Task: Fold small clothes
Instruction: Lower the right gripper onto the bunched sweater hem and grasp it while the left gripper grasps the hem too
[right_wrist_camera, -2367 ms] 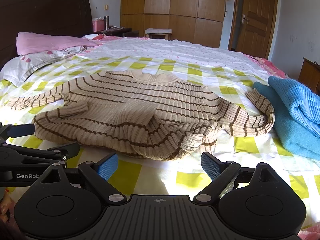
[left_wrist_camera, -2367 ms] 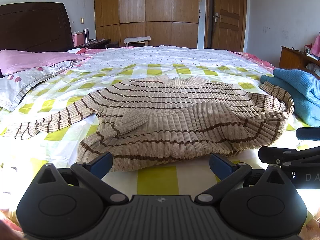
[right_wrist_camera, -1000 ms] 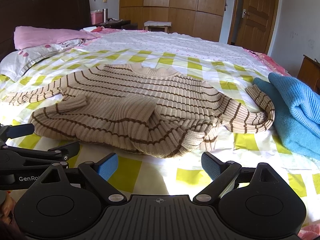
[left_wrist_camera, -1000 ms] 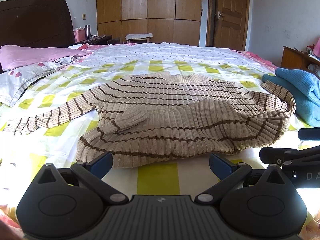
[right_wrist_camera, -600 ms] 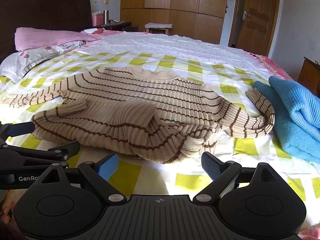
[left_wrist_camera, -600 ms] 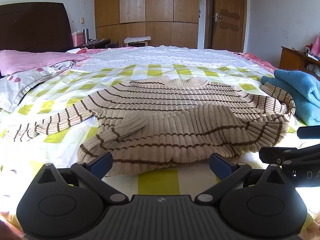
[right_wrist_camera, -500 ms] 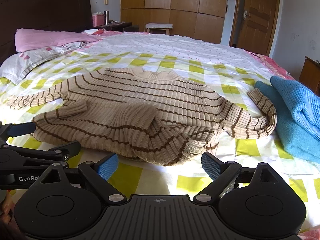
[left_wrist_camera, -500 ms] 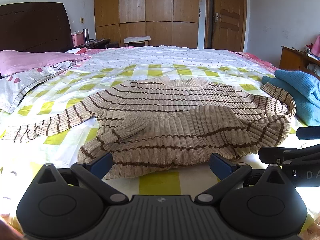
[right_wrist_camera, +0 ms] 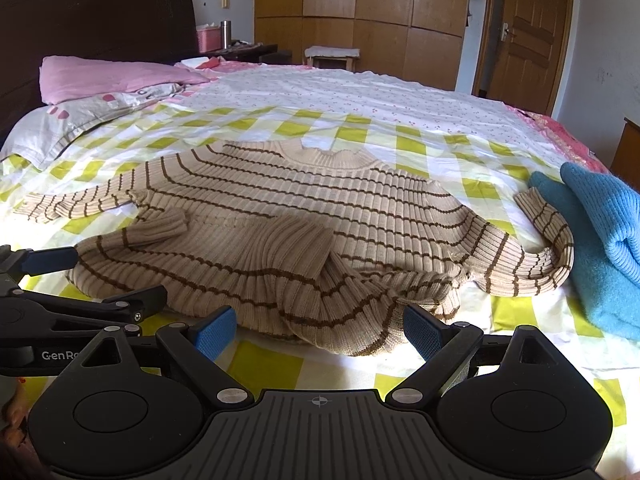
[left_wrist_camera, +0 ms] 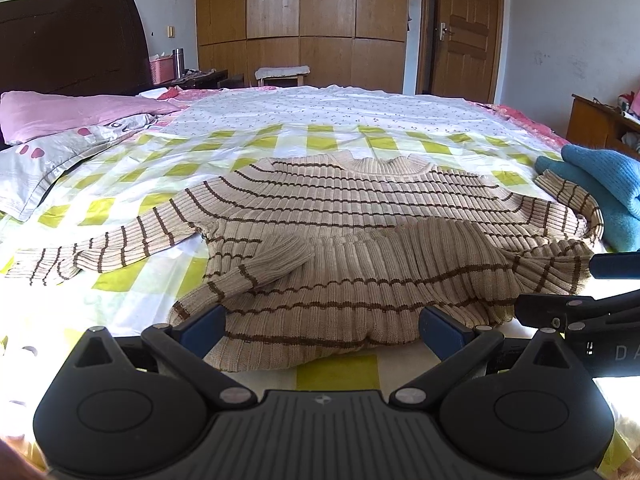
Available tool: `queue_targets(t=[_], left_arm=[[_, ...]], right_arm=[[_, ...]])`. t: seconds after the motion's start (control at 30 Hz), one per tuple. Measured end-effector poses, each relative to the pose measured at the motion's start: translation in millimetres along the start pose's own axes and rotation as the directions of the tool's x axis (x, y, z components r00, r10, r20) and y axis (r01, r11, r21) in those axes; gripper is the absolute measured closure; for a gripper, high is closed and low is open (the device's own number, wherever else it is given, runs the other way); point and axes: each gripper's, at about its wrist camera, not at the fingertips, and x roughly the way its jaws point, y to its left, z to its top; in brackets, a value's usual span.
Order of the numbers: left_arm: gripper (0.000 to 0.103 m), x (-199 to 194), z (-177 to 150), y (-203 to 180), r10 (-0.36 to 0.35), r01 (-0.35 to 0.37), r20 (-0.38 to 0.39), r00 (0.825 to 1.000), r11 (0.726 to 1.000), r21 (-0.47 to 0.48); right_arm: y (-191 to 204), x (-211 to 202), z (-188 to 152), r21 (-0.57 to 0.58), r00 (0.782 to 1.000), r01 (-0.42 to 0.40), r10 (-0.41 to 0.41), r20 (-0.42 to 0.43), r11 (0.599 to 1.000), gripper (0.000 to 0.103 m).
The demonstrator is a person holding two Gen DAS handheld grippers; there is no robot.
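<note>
The beige ribbed sweater with brown stripes [left_wrist_camera: 360, 216] lies on the yellow-checked bedsheet [left_wrist_camera: 256, 144], hem bunched toward both grippers — left gripper [left_wrist_camera: 320, 330] and right gripper [right_wrist_camera: 320, 330] spread wide, holding nothing, just before its hem.

Sweater [left_wrist_camera: 360, 232] on bed [left_wrist_camera: 320, 140] (blanket [left_wrist_camera: 600, 184] right).

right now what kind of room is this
A bedroom, most likely in a home: a striped sweater lies on a made bed with a pink pillow, before a wooden wardrobe.
</note>
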Motion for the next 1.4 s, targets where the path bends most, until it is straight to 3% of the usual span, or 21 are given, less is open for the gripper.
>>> queue_targets(t=[0.47,0.7,0.83,1.03,1.23,1.33,1.4], left_arm=[[0.0,5.8,12.1,12.7,0.005,-0.006,0.013,1.0,1.0,0.026],[0.0,0.8,34.6,37.3,0.006,-0.011,0.096,0.995,0.999,0.053],[0.0,12.6,46.7,54.9,0.011,-0.018,0.106,0.994,0.998,0.064],[0.0,42.2,49.1,58.8,-0.021,0.014,0.057,0.998,0.993,0.117],[0.01,64.9,48.3,47.7,-0.084,0.084,-0.007,0.996,0.982,0.169],[0.027,76.5,47.4,45.3,-0.103,0.112,-0.058,0.993,0.979,0.173],[0.047,82.8,45.6,46.3,-0.106,0.121,-0.098,0.99,0.98,0.159]], right_arm=[[7.1,12.1,15.5,-0.02,0.999,-0.043,0.043,0.007,0.999,0.011],[-15.0,20.1,40.1,0.001,0.996,-0.029,0.028,0.079,1.0,0.012],[-27.8,42.1,50.7,-0.01,0.998,-0.016,0.016,0.052,1.0,0.013],[-35.4,71.5,49.2,-0.049,0.998,-0.066,0.066,-0.013,0.997,0.02],[-41.4,91.7,43.1,-0.026,0.985,-0.152,0.149,-0.09,0.988,0.033],[-39.9,98.6,41.6,-0.018,0.981,-0.153,0.15,-0.12,0.988,0.042],[-39.1,99.9,41.2,-0.017,0.978,-0.163,0.159,-0.132,0.987,0.05]])
